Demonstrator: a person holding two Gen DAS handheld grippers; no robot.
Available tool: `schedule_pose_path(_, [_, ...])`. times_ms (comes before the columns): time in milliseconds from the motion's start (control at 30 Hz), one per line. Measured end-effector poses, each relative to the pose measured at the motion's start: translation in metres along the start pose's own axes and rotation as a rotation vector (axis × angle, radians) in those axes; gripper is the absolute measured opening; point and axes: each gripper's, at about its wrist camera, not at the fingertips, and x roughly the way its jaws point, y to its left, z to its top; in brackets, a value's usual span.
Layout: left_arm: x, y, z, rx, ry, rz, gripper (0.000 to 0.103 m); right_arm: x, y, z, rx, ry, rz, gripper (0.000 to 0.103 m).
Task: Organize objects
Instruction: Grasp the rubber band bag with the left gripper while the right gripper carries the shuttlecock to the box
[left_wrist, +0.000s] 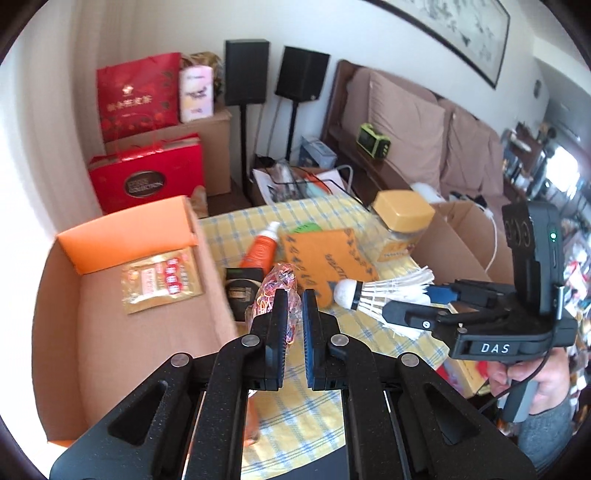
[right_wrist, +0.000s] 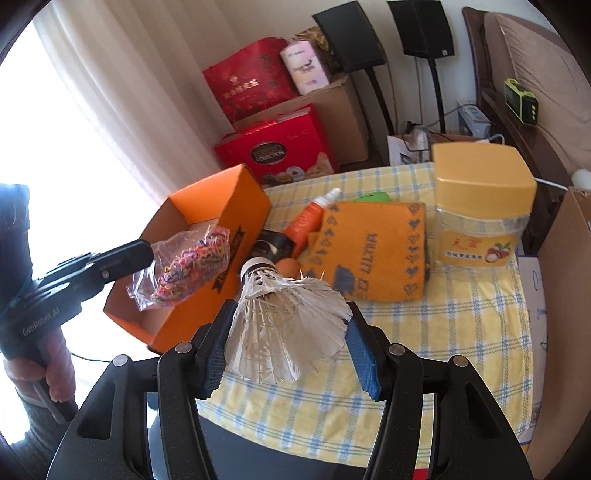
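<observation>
A: Status? Quick.

B: I've got both grippers loaded. Left gripper (left_wrist: 293, 310) has its fingers pinched together on the bag of rubber bands (left_wrist: 275, 291), thin plastic, so they're nearly touching. In the right wrist view the bag (right_wrist: 184, 266) hangs centre left, in front of the orange box (right_wrist: 221, 258), off the desk.

A: Right one?

B: Right gripper (right_wrist: 286, 354) is clamped on the shuttlecock (right_wrist: 284, 314) by the feather skirt, fingers about half apart because the skirt is wide. Cork points away from me, toward the clutter at mid frame.

A: Why held like that?

B: My guess: both go in the box, so I'm carrying them above the yellow checked desk (right_wrist: 461, 314). Gripping the feathers risks crushing them, so go easy.

A: What does each view give you?

B: The left wrist view shows inside the box (left_wrist: 110, 314): one gold sachet pack (left_wrist: 162, 277) on the floor, lots of room. The right view only shows the box's outer wall and part of its inside. The right view shows the bag's full hang, plus the jar (right_wrist: 484, 206) and orange cloth (right_wrist: 369, 251) left on the desk.
</observation>
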Motion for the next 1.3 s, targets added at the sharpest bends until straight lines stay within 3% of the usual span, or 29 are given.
schedule_pose_path(567, [-0.024, 0.103, -0.036, -0.170, -0.003, 0.116, 0.005, 0.055, 0.100, 0.019, -0.131, 0.046, 0.094, 0.059])
schedule_pose_path(1067, [-0.012, 0.155, -0.054, -0.240, 0.054, 0.181, 0.003, 0.105, 0.124, 0.029, -0.157, 0.108, 0.098, 0.059])
schedule_pose_path(1167, [-0.005, 0.158, -0.057, -0.261, 0.072, 0.175, 0.012, 0.113, 0.125, 0.031, -0.158, 0.114, 0.090, 0.060])
schedule_pose_path(1233, [-0.004, 0.158, -0.059, -0.260, 0.072, 0.178, 0.026, 0.116, 0.127, 0.031, -0.165, 0.120, 0.090, 0.060])
schedule_pose_path(1300, [-0.004, 0.157, -0.059, -0.256, 0.068, 0.187, 0.047, 0.120, 0.131, 0.028, -0.179, 0.130, 0.092, 0.060])
